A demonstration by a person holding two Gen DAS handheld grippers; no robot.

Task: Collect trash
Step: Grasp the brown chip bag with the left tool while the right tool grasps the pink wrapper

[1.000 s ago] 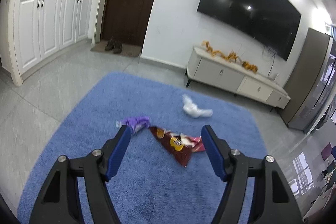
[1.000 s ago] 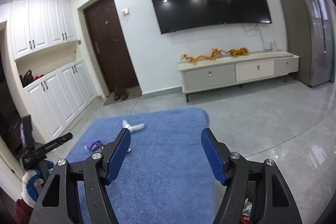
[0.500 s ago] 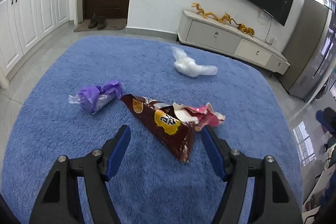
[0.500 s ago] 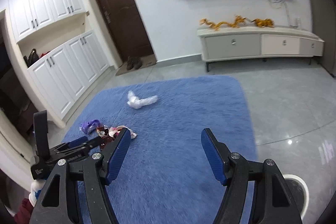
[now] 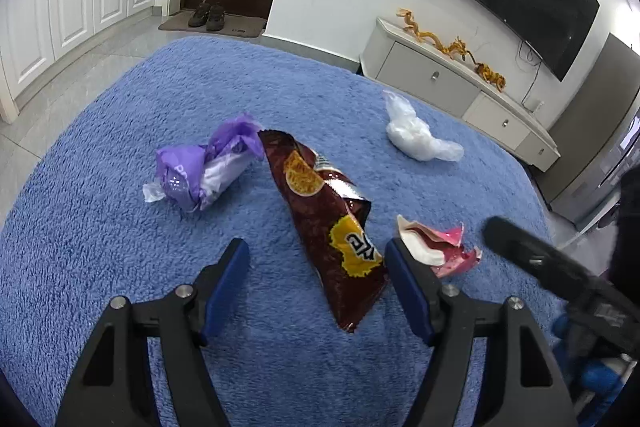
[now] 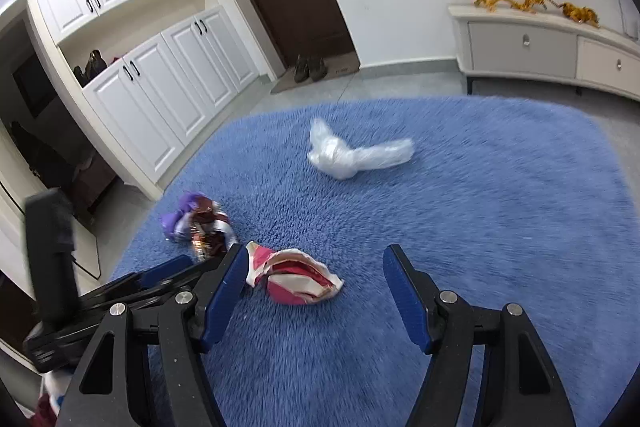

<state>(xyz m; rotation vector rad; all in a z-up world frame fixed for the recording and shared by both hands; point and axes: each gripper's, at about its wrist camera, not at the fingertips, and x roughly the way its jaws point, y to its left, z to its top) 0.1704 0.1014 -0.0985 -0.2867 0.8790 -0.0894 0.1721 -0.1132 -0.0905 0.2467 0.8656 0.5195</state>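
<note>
Though crumpled, chip bag lengthwise tongs-ward

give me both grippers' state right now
left gripper: open, holding nothing, chip bag lies between its fingers.
right gripper: open, holding nothing, pink wrapper lies just ahead.

My left gripper hangs with its jaws spread over the blue rug, the lower end of the dark red chip bag lying between my fingers, apart from both pads. A purple wrapper lies just beside the bag's far end, a torn pink packet just past my right finger, and a clear plastic bag farther off. My right gripper pokes in from the right edge, blurred.
</note>
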